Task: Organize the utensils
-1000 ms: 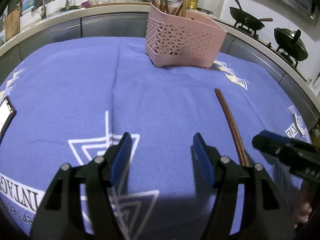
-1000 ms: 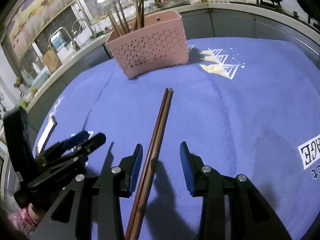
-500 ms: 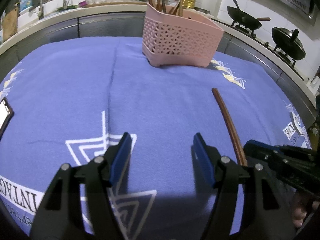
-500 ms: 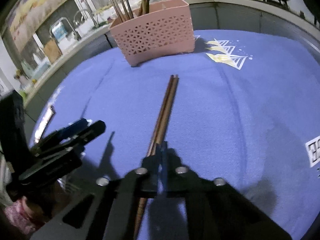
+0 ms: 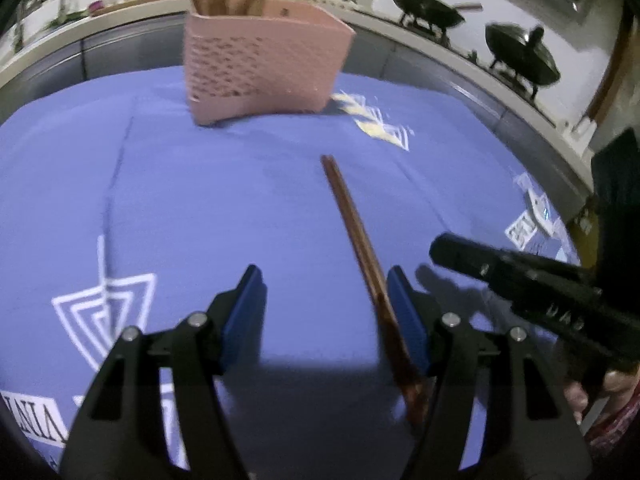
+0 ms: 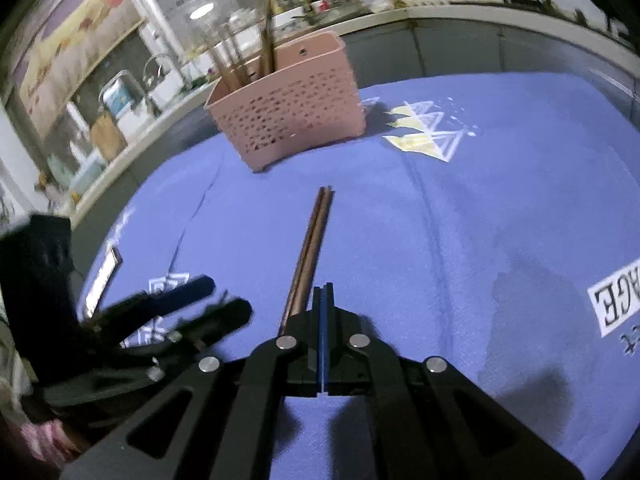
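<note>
Blue tablecloth (image 6: 480, 240) | your right gripper (image 6: 323, 300) pinches chopsticks (image 6: 312, 240); left gripper (image 5: 324, 308) spread | step: pickup | next: lift toward pink basket (image 6: 292, 120) ahead

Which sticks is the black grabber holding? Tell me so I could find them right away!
Find the big blue cloth covering the table, with the pink holey basket standing at its far side. In front of the basket, the right gripper is shut on a pair of brown chopsticks that points toward the basket. The other brown sticks stand upright inside the basket; this pair is alone, stretched out over the cloth.
</note>
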A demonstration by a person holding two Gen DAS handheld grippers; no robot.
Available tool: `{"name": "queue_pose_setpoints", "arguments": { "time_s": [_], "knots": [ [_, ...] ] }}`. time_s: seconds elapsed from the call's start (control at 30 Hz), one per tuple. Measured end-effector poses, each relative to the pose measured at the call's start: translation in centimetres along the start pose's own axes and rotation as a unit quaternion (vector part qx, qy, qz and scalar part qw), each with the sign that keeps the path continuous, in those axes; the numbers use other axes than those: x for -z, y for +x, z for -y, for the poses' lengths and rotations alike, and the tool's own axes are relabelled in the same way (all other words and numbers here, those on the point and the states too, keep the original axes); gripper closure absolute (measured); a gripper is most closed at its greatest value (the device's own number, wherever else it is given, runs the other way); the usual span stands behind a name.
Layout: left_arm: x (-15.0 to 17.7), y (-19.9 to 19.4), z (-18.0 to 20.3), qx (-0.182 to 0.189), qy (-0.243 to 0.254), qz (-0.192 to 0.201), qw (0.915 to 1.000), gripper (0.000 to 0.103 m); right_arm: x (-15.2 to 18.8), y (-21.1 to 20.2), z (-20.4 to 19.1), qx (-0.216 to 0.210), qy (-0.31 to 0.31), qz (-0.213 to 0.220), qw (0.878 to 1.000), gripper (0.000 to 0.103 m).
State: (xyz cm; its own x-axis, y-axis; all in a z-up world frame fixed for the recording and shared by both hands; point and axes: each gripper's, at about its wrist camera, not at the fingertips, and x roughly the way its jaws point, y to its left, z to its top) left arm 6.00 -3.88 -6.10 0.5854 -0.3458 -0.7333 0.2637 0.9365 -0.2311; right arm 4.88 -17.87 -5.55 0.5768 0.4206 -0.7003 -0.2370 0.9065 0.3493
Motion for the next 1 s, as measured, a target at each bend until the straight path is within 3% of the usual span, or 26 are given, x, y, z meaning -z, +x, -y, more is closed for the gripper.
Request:
{"name": "queue_pose_setpoints", "arguments": {
  "time_s": [0.1, 0.2, 0.57, 0.73, 0.8, 1.0],
  "knots": [
    [-0.1, 1.3, 1.0, -0.011, 0.019, -0.020, 0.9996, 0.041, 0.2, -0.5, 2.2, -0.008, 0.042, 0.006, 0.999, 0.102],
    [0.1, 1.8, 2.3, -0.053, 0.050, -0.018, 0.9971, 0.046, 0.5, -0.9, 3.2, -0.003, 0.058, 0.012, 0.998, 0.102],
    [-0.2, 2.4, 4.7, -0.144, 0.096, -0.014, 0.9848, 0.046, 1.1, -0.3, 2.6, -0.009, 0.036, 0.014, 0.999, 0.102],
    [-0.4, 2.8, 4.2, -0.134, 0.095, -0.023, 0.9861, 0.065, 0.8, -0.4, 2.6, -0.004, 0.032, 0.012, 0.999, 0.102],
    [-0.5, 2.7, 3.5, -0.127, 0.089, -0.027, 0.9876, 0.089, 0.3, -0.4, 2.6, 0.001, 0.029, 0.013, 0.999, 0.102],
    [-0.5, 1.9, 0.5, -0.108, 0.056, -0.030, 0.9921, 0.097, -1.1, 1.1, 1.5, -0.002, 0.011, -0.005, 1.000, 0.102]
  ]
}}
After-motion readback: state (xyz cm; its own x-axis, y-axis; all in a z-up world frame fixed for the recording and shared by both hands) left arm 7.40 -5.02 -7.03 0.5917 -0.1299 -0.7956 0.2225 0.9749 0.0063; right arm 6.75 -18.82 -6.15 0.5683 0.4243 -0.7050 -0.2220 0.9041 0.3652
